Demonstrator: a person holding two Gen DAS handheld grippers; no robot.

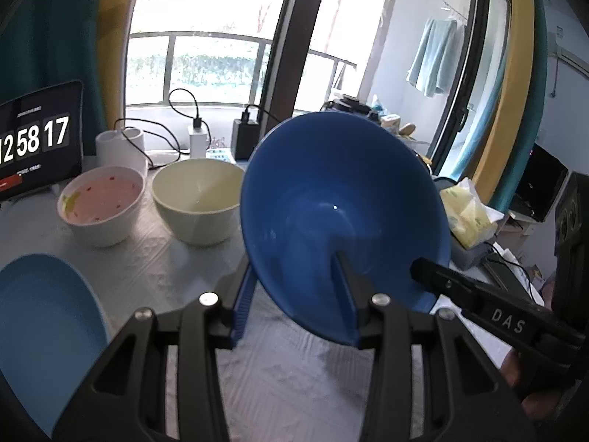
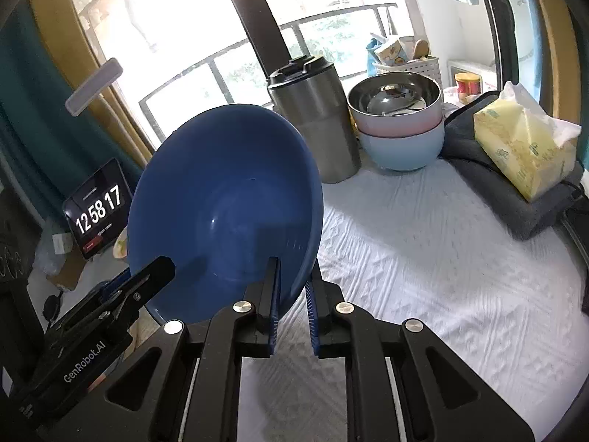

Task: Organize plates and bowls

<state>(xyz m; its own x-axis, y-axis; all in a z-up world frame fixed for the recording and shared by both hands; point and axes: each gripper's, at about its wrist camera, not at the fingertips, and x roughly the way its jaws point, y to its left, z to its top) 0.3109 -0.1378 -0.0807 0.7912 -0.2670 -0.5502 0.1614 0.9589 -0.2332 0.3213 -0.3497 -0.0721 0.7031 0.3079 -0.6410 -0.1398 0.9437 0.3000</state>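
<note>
While the deep blue plastic bowl [image 1: 342,213] hangs tilted above the pale textured tablecloth [image 1: 176,269], 2 grippers hold it by its rim from opposite sides. The left gripper [image 1: 296,294] stands fairly wide, one finger inside the blue bowl and the other outside its wall; whether both pads press the wall I cannot tell. The right gripper [image 2: 292,287] is narrowed onto the blue bowl's rim, 1 finger inside and 1 outside.

Left of the blue bowl, on the cloth, stand a cream ceramic bowl [image 1: 197,199] and, further left, a white bowl with a pink speckled interior [image 1: 101,202]. A light blue flat plate [image 1: 44,328] lies well left of the blue bowl, nearer the camera. Right of the blue bowl, in the right wrist view, stands a grey steel tumbler with a black lid [image 2: 313,118], then a stack of 2 bowls, pink [image 2: 397,107] nested in light blue [image 2: 403,147], with steel inside.
</note>
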